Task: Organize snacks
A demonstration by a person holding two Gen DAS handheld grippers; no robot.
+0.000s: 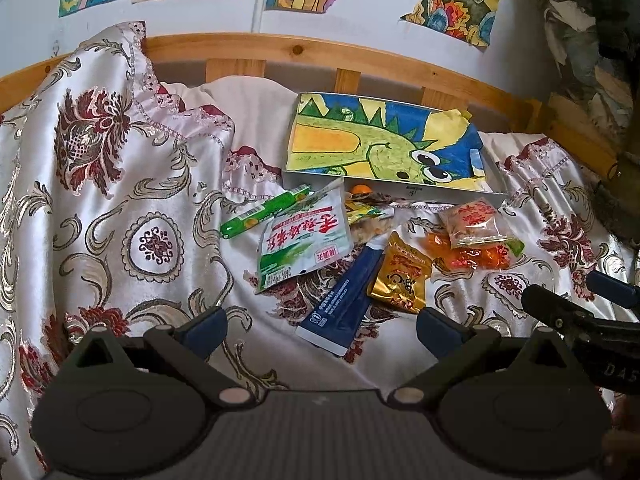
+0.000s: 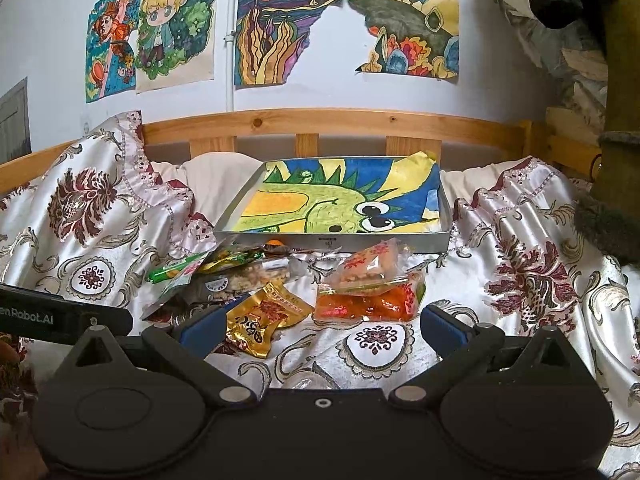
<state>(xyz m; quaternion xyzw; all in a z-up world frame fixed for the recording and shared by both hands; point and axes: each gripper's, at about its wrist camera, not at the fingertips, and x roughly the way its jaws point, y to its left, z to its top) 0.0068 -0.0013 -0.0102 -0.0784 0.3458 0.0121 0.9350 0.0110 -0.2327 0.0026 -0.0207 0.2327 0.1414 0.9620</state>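
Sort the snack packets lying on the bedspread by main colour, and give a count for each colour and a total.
Green: 2, tube and green-and-white pouch
Blue: 1, sachet
Gold: 1, packet
Orange: 1, bag
Clear with red print: 1, bag
Yellow-topped clear: 1, nut bar
Total: 7; some overlap.

Soft, even daylight, sheen on the satin bedspread (image 1: 120,208), strong fisheye bending at edges.

You are facing a bed (image 2: 520,240) draped in a shiny white floral bedspread (image 1: 100,184), with a pine headboard (image 2: 320,124) across mid-frame. Above it, the pale wall (image 2: 48,40) carries bright children's drawings (image 2: 288,20) along the top, lit by soft daylight.
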